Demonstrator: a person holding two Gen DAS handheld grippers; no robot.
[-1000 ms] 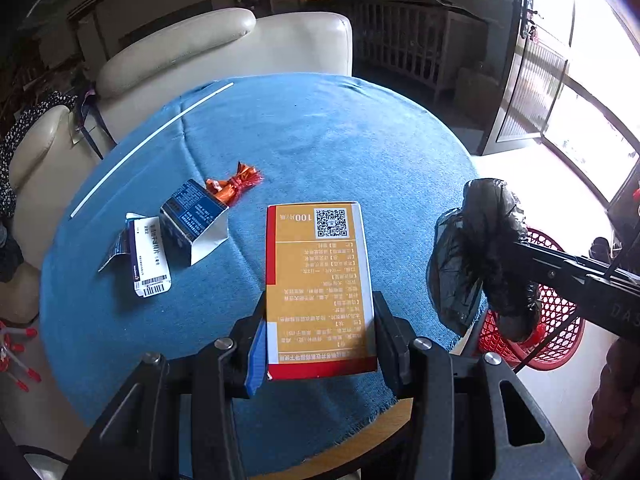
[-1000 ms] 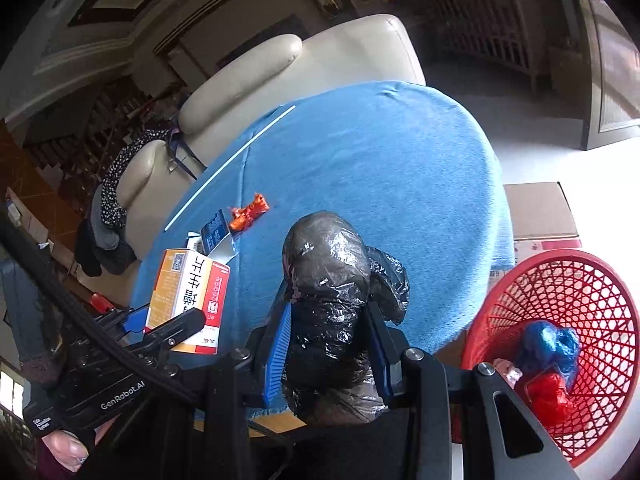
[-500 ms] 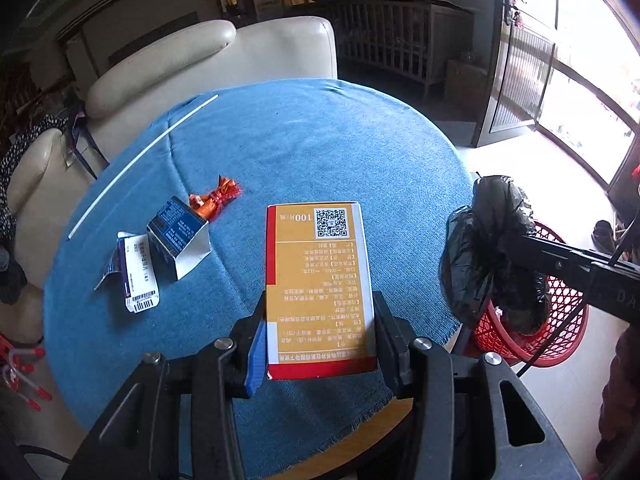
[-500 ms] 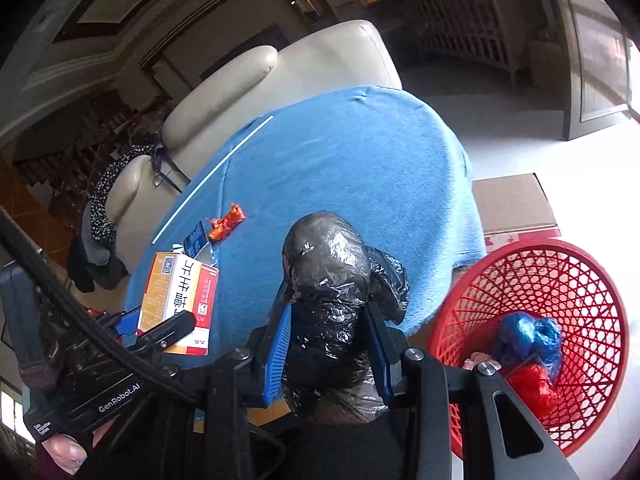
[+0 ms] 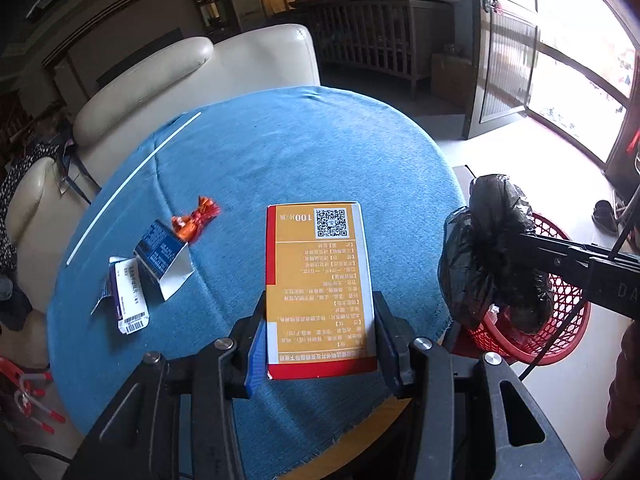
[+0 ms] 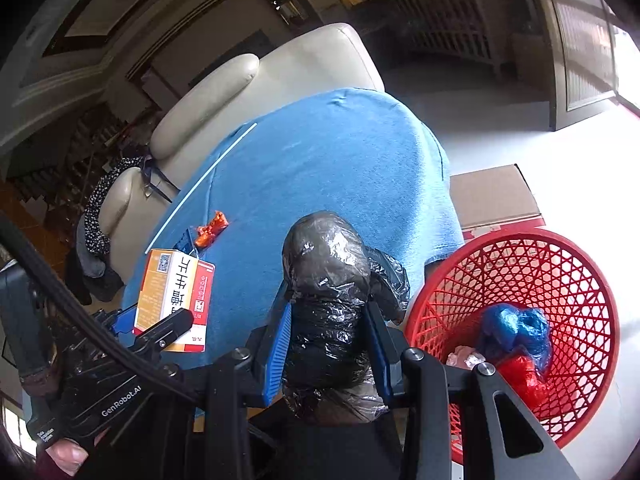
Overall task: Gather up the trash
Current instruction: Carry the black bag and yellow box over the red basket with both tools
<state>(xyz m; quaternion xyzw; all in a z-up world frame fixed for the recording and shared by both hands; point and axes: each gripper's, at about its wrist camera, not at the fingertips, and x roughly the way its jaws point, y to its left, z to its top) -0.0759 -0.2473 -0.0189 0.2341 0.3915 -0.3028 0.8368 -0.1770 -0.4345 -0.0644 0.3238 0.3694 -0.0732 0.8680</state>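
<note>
Both loads carried nearer red basket (image 6: 516, 280) at lower right; black bag (image 6: 328, 300) clamped by right gripper (image 6: 328, 344), orange box (image 5: 320, 288) by left gripper (image 5: 320, 344); release advised only once centred over rim.

Bright daylight floods in from the glass doors (image 5: 576, 92) at right, overexposed; fisheye curving darkens corners; the room's left is dim.

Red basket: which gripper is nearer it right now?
Right. The right gripper, shut on the black bag, hangs beside the basket rim. The left gripper, holding the orange box, is over the table.
</note>
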